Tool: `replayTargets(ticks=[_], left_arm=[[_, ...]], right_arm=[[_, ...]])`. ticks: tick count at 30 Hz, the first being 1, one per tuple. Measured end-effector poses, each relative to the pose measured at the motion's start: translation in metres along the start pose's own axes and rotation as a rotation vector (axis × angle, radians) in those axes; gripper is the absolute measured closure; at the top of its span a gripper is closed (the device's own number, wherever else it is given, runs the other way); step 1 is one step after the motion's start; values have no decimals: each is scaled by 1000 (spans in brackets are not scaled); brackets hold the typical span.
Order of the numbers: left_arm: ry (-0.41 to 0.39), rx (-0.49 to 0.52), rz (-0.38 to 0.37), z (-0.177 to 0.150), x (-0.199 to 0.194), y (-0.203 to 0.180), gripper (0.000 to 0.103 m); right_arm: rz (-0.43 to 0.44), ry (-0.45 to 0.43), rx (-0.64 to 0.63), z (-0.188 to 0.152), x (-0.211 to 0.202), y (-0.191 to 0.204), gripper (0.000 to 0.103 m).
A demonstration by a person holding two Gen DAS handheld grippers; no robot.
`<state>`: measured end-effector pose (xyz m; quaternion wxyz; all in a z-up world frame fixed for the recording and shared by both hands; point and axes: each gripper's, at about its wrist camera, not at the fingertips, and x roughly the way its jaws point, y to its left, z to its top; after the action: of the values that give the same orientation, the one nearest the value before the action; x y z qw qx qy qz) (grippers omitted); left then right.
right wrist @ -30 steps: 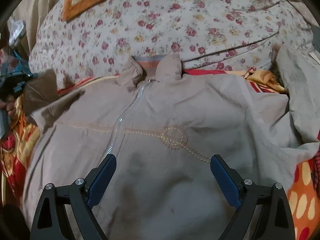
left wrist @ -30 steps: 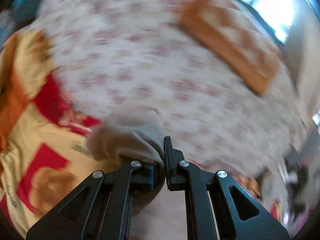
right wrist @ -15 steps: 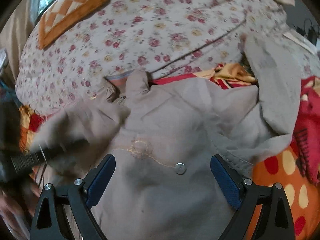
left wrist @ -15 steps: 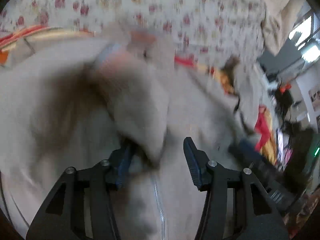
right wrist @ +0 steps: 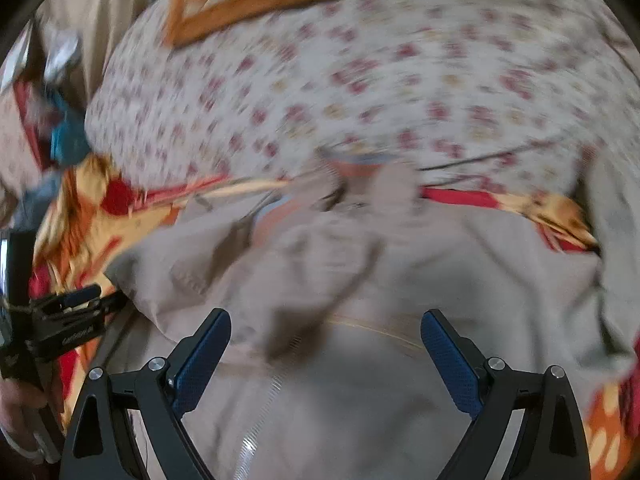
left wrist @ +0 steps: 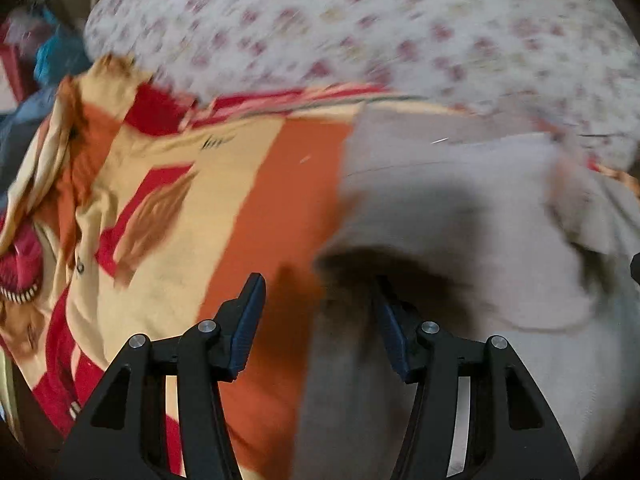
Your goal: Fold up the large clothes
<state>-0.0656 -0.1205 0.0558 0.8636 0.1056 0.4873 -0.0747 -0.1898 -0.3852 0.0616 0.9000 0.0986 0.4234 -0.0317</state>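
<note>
I am looking down on a beige zip-front jacket (right wrist: 420,288) spread face up on a bed. It lies on an orange, yellow and red patterned blanket (left wrist: 192,208), with its collar (right wrist: 360,184) toward the far edge, where a floral quilt (right wrist: 400,80) begins.

The jacket's left sleeve (right wrist: 248,268) now lies folded in across the chest, loosely and a little rumpled. The right sleeve (right wrist: 616,240) sits out past the jacket's right edge, not yet brought in — so I judge the fold barely begun: one sleeve in, the other sleeve and the body folds left.

My left gripper (left wrist: 316,320) hovers at the jacket's left edge, over the line where beige cloth meets the blanket. Its jaws are opening and nothing is between them. In the right wrist view it shows at the left border, clear of the cloth.

My right gripper (right wrist: 324,356) hangs above the lower chest near the zip (right wrist: 256,432), jaws spread wide, gripping nothing.

Both views are motion-blurred, so fine creases are hard to make out.
</note>
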Motion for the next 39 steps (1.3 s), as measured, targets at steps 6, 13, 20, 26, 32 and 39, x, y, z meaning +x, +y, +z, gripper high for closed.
replayTargets(ticks=[6,13,20,26,32,39], left_arm=[[6,-71,-33,4,13,4,48],[20,-88,-40,3,13,-5,48],[26,-147,-70,-10,-9,12,49],[-115,-203,-35,-12,-41,28,49],[-105,-212,-118,5,-22,12,49],[12,-116,-79,5,12,-16,48]], right_arm=[[-87,156,-63,14,73,16,73],[-54,28,178,-11,-11,-66,84],[30,111,410,-56,-24,-127,52],[51,53,445,-33,-23,-135,36],[45,114,420,-20,18,-128,77],[-148,16,236,-21,-27,-115,83]])
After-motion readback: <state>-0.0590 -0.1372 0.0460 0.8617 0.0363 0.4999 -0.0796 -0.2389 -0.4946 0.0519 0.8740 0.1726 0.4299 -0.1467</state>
